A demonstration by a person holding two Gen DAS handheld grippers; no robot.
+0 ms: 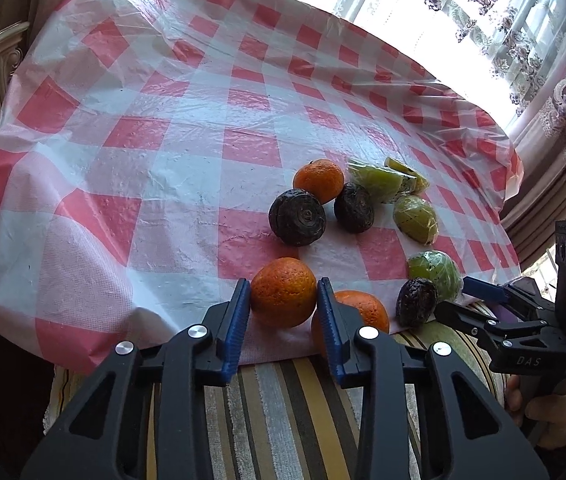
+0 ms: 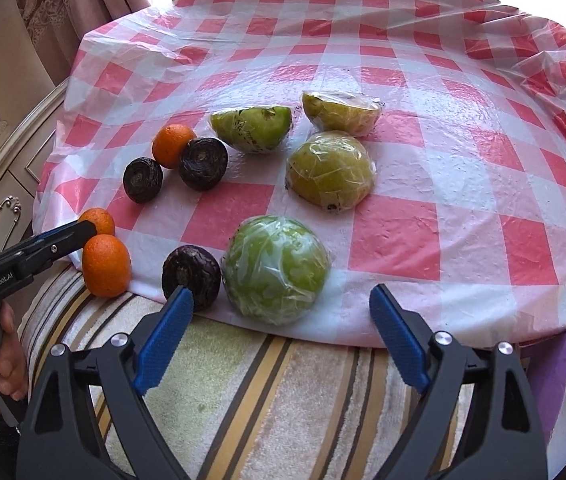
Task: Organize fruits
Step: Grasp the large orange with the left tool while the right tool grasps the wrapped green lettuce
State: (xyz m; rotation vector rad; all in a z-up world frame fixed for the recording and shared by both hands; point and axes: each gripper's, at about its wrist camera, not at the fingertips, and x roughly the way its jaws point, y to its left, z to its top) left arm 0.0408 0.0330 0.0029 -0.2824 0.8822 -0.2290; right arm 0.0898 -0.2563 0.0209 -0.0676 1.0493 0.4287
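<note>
Ribbed blue jaws of the left gripper [image 1: 283,300] clamp a pebbly round orange [image 1: 283,292]; the right gripper [image 2: 279,312] gapes wide.

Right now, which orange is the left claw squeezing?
The near-left orange, pinched between the left claw's blue pads. The other two oranges sit free.

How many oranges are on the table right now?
3: one between the left tool's fingers, one beside it at the near edge, one farther back by the dark fruits.
</note>
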